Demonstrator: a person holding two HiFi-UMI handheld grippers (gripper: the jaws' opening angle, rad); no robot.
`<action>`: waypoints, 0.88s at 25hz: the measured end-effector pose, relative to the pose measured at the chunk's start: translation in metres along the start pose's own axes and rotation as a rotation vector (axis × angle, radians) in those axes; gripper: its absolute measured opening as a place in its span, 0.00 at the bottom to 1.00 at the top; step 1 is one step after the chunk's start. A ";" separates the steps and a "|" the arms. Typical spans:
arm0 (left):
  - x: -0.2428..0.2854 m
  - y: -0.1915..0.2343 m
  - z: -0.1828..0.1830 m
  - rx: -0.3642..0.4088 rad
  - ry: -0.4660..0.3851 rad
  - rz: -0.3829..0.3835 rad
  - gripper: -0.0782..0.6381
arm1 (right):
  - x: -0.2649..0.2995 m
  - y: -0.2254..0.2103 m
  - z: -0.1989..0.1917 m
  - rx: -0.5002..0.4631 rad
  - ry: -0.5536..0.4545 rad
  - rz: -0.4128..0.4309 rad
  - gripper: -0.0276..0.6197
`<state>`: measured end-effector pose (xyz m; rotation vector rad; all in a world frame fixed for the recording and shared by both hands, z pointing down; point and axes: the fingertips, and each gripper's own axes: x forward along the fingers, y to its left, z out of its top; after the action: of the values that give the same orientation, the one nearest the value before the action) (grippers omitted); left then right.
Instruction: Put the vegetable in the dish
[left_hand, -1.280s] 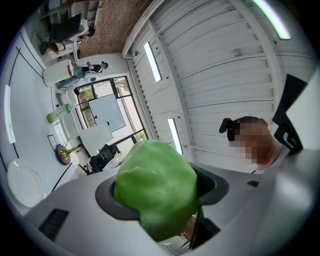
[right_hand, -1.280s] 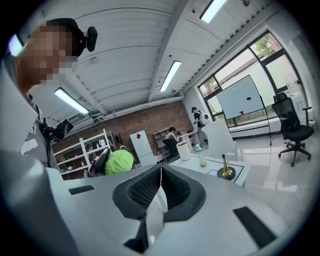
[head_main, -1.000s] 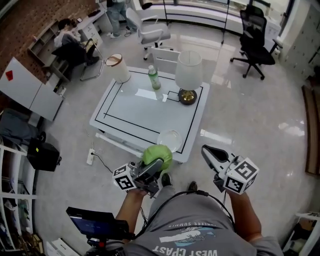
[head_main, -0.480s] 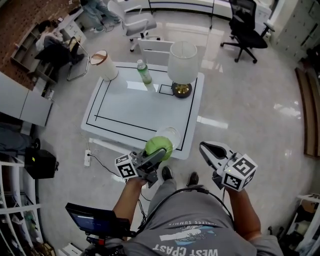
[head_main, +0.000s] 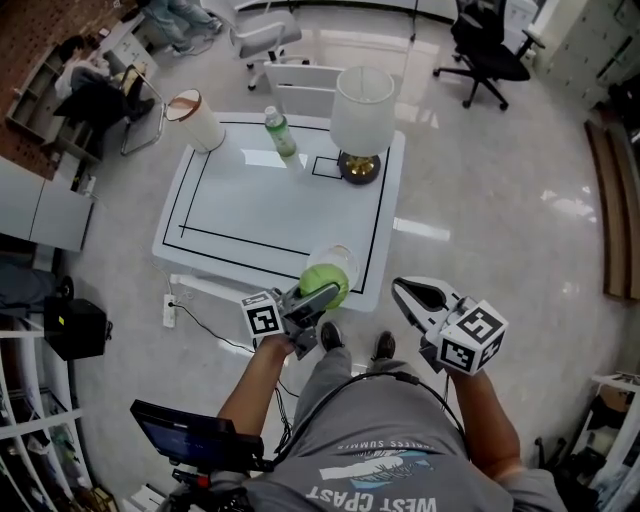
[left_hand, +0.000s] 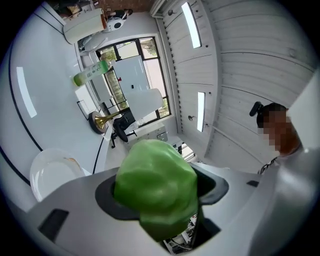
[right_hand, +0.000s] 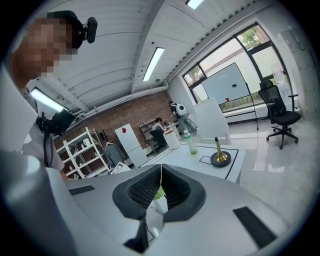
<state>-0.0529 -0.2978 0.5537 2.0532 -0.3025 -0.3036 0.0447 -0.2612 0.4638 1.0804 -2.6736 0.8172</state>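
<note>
The pick-up looks done and the set-down is what remains. The left gripper (head_main: 322, 295) has its fingers clamped on the sides of the green vegetable (head_main: 323, 279), a rounded, leafy-looking lump that fills the gap between them in the left gripper view. It is held in the air at the near edge of the white desk (head_main: 255, 210), right next to the dish (head_main: 342, 258). From the head view it partly overlaps the dish, but the left gripper view shows the dish (left_hand: 49, 172) empty and off to one side, so I judge that the vegetable is not in it yet. What is left, as I read it, is to bring it squarely over the dish, lower it and let go. The right gripper (head_main: 403, 290) hangs beside the desk corner, well apart from the dish, with its fingers closed together on nothing. By count there are one vegetable, one dish and two grippers. Also on the desk are one lamp (head_main: 361, 112), one bottle with a green label (head_main: 279, 132), and one white canister (head_main: 196, 119) leaning at the far left corner.
</note>
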 end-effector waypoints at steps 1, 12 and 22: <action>-0.001 0.006 -0.002 -0.010 0.003 0.006 0.52 | 0.003 0.000 -0.003 0.002 0.009 0.000 0.05; -0.025 0.061 -0.028 -0.112 0.012 0.077 0.52 | 0.022 0.015 -0.037 0.029 0.106 0.019 0.05; -0.014 0.073 -0.029 -0.198 0.006 0.052 0.52 | 0.038 0.015 -0.042 0.043 0.137 0.032 0.05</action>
<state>-0.0625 -0.3034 0.6327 1.8487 -0.3092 -0.2840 0.0037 -0.2524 0.5053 0.9555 -2.5774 0.9230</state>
